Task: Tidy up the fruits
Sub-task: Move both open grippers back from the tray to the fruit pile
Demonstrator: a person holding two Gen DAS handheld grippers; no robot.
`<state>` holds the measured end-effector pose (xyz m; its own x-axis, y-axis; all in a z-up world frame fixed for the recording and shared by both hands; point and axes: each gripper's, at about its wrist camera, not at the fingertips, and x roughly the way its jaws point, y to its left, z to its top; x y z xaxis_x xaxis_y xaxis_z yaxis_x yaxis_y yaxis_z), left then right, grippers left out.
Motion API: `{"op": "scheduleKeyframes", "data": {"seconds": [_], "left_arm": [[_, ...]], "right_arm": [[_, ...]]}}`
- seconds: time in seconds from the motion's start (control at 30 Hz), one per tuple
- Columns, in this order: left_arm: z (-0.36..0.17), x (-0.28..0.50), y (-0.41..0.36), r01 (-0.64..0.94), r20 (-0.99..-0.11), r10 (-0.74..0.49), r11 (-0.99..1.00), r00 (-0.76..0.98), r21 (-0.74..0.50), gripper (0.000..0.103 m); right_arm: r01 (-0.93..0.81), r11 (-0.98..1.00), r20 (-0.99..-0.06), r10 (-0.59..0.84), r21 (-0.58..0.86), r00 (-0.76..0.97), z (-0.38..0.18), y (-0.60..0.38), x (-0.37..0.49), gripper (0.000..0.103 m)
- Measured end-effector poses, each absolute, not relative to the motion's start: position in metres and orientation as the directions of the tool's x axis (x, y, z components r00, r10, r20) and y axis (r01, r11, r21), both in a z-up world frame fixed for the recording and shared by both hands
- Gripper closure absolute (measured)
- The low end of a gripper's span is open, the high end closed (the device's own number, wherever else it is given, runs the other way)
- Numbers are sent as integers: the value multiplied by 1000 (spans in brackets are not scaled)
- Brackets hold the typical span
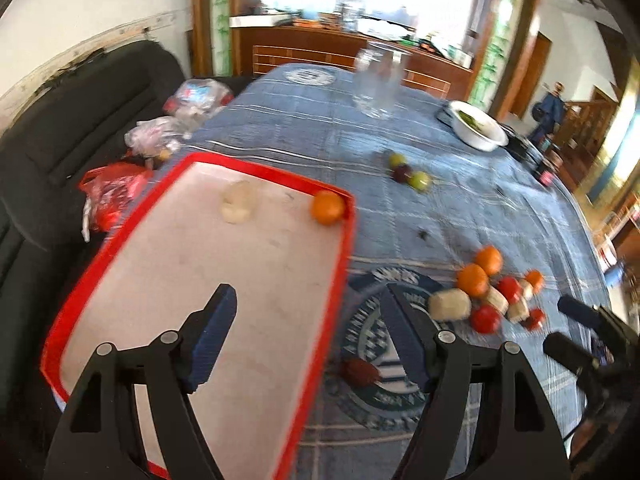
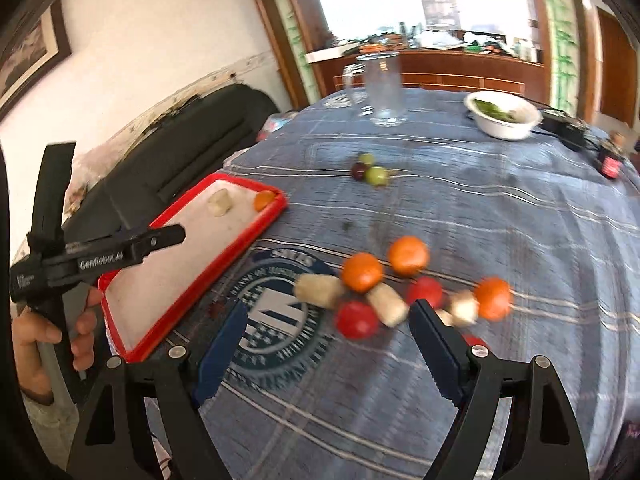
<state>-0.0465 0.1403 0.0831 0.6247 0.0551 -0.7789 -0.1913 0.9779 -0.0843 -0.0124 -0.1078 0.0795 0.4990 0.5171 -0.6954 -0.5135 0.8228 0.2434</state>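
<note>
Now your left claw (image 1: 308,344) stands apart and empty over the red tray's (image 1: 344,248) edge; an orange (image 1: 327,207) and a pale piece (image 1: 239,208) lie at its far end. Your right claw (image 2: 328,344) gapes empty above the heap of oranges (image 2: 362,272) and tomatoes (image 2: 356,319) on the worktop (image 2: 480,208).

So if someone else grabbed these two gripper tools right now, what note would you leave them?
Left gripper: open, empty, over the right edge of the red tray.
Right gripper: open, empty, above the fruit pile.
Done: one orange and one pale peeled piece sit at the tray's far end.
Left: oranges, red fruits and pale pieces in the pile, three grapes farther back, a dark fruit beside the tray, all on the blue tablecloth.
</note>
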Motion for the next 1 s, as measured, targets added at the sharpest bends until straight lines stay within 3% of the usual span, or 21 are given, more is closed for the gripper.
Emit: {"op": "scheduleKeyframes", "data": {"seconds": [0.4, 0.67, 0.73, 0.8, 0.87, 1.0], "left_arm": [[53, -35, 68, -2, -821, -41, 999, 570, -51, 29], [40, -29, 61, -10, -839, -51, 998, 542, -67, 29], [38, -27, 60, -21, -834, -52, 997, 550, -76, 29], [37, -25, 60, -29, -834, -54, 996, 549, -84, 29], [34, -21, 59, -40, -833, -58, 995, 550, -96, 29], [31, -14, 52, -31, -834, -62, 995, 548, -94, 29]], "right_arm": [[-415, 883, -726, 433, 221, 534, 59, -171, -30, 18], [-381, 896, -722, 417, 227, 552, 55, -187, -24, 19], [-386, 898, -728, 407, 210, 551, 52, -185, -20, 22], [-388, 898, -737, 405, 209, 540, 48, -182, -15, 35], [-385, 898, -743, 403, 210, 535, 44, -181, -10, 42], [-364, 909, -764, 381, 204, 521, 33, -178, 0, 47]]}}
